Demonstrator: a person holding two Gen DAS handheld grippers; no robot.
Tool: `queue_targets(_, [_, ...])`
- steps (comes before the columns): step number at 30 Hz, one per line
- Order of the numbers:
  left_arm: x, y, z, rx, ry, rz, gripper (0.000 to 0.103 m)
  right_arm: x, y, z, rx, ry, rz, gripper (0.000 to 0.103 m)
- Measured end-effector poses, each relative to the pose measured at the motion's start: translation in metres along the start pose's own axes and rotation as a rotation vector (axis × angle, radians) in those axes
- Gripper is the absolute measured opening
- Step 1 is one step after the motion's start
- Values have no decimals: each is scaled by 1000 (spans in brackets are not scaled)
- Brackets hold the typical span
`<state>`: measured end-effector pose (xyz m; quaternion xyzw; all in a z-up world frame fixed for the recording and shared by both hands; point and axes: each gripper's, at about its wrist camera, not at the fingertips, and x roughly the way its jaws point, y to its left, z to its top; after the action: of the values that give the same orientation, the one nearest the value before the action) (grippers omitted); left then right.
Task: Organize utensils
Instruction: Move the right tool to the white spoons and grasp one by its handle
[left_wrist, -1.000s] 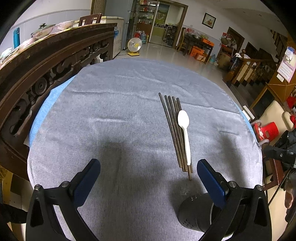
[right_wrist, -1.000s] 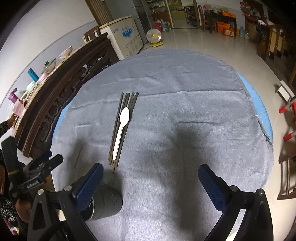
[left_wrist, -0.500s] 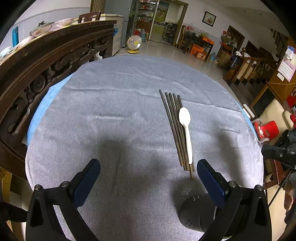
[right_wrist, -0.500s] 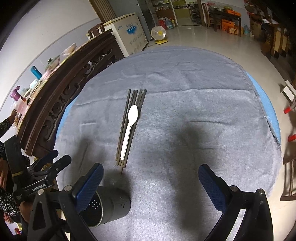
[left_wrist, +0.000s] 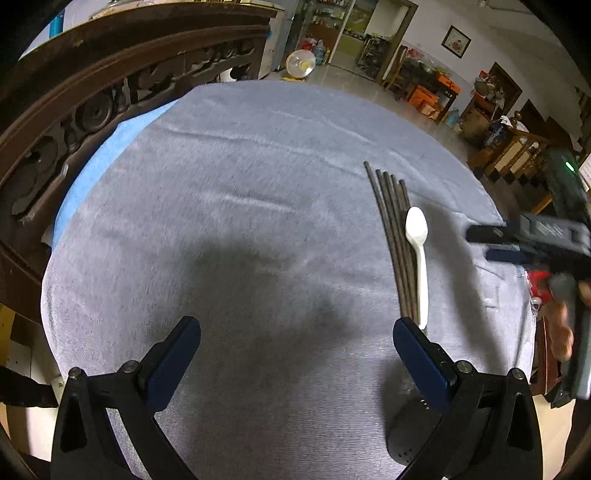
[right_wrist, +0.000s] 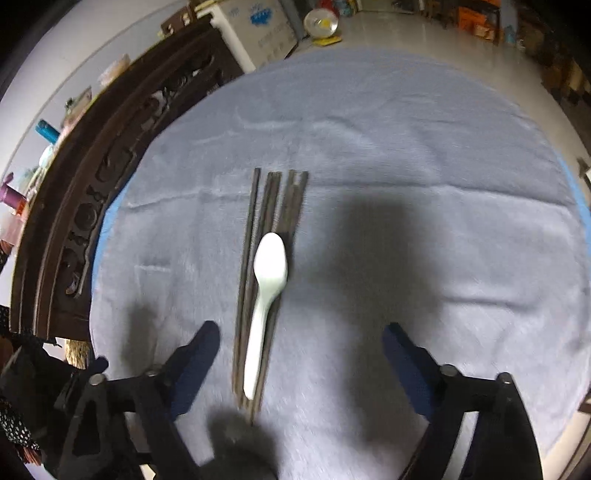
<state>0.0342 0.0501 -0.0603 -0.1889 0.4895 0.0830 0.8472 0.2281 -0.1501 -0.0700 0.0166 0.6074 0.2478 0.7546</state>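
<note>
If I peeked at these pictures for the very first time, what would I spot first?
A bright white spoon lying on top of a row of dark chopsticks, in the middle of a round table with a grey cloth. The right gripper hangs just over them, its jaws closing, nothing pinched yet. A black holder stands at the near edge.

No lettering can be read; blue print on the white chest freezer (right_wrist: 258, 27) is too blurred.
</note>
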Motion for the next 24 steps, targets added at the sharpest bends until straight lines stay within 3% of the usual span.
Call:
queue_targets(1, [1,0,-1,0,13,5,103,9,3,7,2,11,-3,73])
queue_targets(6, [8,0,-1,11,12,-9,103,48,11,30,9,70,-34,54])
queue_targets(8, [9,1,-2,16,11,-6,103,58,12,34,14,85,-33,40])
queue_targets(9, [11,1,-2,15,11,-7,103,64,13,35,13,95,-23,23])
queue_targets(10, [11,2,-2,15,15,-5,103,68,13,35,13,109,-18,13])
queue_targets(12, [11,3,-2,15,15,-5,103,67,11,34,25,90,-5,7])
queue_targets(18, [7,3,-5,11,4,-10,103,12,-14,19,51,-1,73,7])
queue_targets(20, [8,2,-6,9,6,-15,103,-2,-31,16,47,-10,28,20])
queue_targets(21, [8,1,-6,8,10,-19,103,0,-40,14,34,25,13,68])
queue_targets(22, [7,0,-7,11,13,-23,103,4,-48,12,35,65,-6,87])
queue_targets(24, [3,-3,-9,23,0,-27,103,-5,-65,2,78,11,-26,87])
